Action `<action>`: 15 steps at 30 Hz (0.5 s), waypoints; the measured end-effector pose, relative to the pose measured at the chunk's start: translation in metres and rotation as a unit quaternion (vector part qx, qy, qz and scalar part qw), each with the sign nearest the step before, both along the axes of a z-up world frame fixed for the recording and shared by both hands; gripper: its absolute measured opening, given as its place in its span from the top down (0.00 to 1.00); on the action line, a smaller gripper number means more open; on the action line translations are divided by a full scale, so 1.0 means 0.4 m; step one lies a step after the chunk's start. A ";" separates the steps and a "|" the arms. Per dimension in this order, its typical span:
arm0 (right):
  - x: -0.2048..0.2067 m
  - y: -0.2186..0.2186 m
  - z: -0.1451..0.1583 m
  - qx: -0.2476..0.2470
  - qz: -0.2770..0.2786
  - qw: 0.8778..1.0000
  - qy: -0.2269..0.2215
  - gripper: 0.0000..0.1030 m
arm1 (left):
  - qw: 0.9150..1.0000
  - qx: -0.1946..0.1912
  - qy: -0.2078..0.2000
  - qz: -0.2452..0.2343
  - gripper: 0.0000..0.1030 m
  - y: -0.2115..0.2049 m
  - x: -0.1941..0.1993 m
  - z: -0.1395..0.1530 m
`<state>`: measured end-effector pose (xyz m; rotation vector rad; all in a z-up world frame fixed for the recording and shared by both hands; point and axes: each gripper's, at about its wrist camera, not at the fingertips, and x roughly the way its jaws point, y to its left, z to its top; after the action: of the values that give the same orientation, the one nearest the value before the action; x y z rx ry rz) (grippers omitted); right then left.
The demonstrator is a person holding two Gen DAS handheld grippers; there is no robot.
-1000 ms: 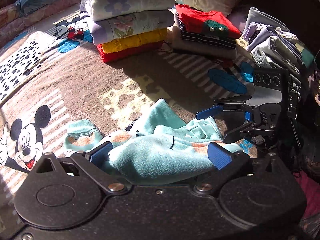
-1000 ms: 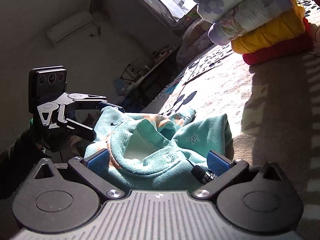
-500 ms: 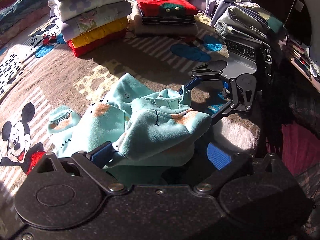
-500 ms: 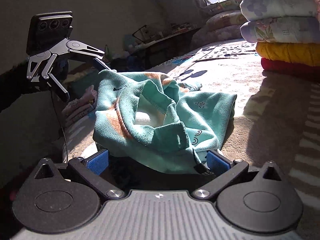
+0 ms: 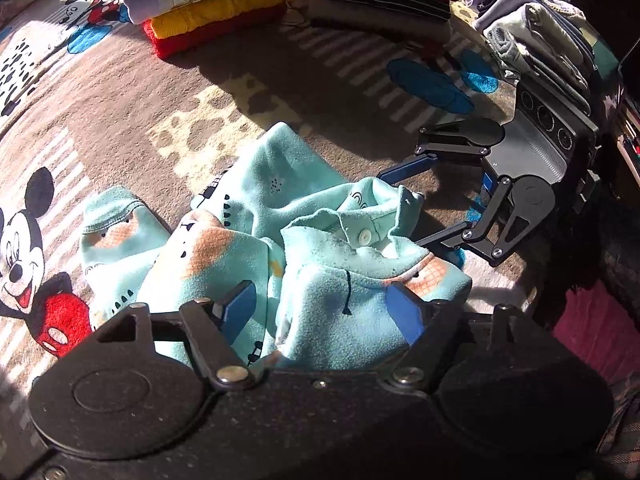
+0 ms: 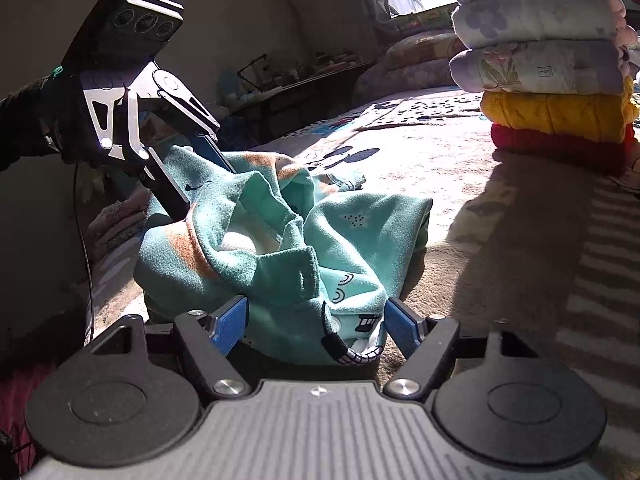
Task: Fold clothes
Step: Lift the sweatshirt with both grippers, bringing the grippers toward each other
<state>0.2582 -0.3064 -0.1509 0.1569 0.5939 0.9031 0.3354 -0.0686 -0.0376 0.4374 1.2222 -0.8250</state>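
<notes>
Sunlit cartoon-mouse bedding (image 5: 120, 128) carried the work, with folded stacks (image 5: 212, 12) ranged along its far side at about twelve o'clock in the left wrist view, seemingly parked clear of the working patch. At the centre lay the teal garment (image 5: 304, 240), crumpled, its collar and snap button turned up and one cuff trailing toward nine o'clock; it was not folded.

Left gripper (image 5: 320, 304) had come in low at six o'clock, its blue pads spread wide with fleece bunched between them, not pinched. Right gripper (image 6: 316, 320) sat the same way in its own view, jaws parted around the hem; from the left camera it reached in from three o'clock.

Both tools straddled opposite edges, which suited taking two corners together so the cloth could be lifted and spread flat. Whether this was a pickup or a release, the pictures did not settle. Soft fleece would likely sag and slip unless each bite was deep.
</notes>
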 end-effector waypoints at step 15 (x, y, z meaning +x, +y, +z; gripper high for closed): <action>-0.052 0.034 0.044 -0.009 0.030 0.997 -0.071 0.28 | 0.972 0.017 -0.194 -0.135 0.95 0.022 -0.306 0.075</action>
<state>0.2375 -0.2926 -0.1331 0.0586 0.4768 0.9584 0.2131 -0.0600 -0.0078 0.7681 0.8248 -0.8994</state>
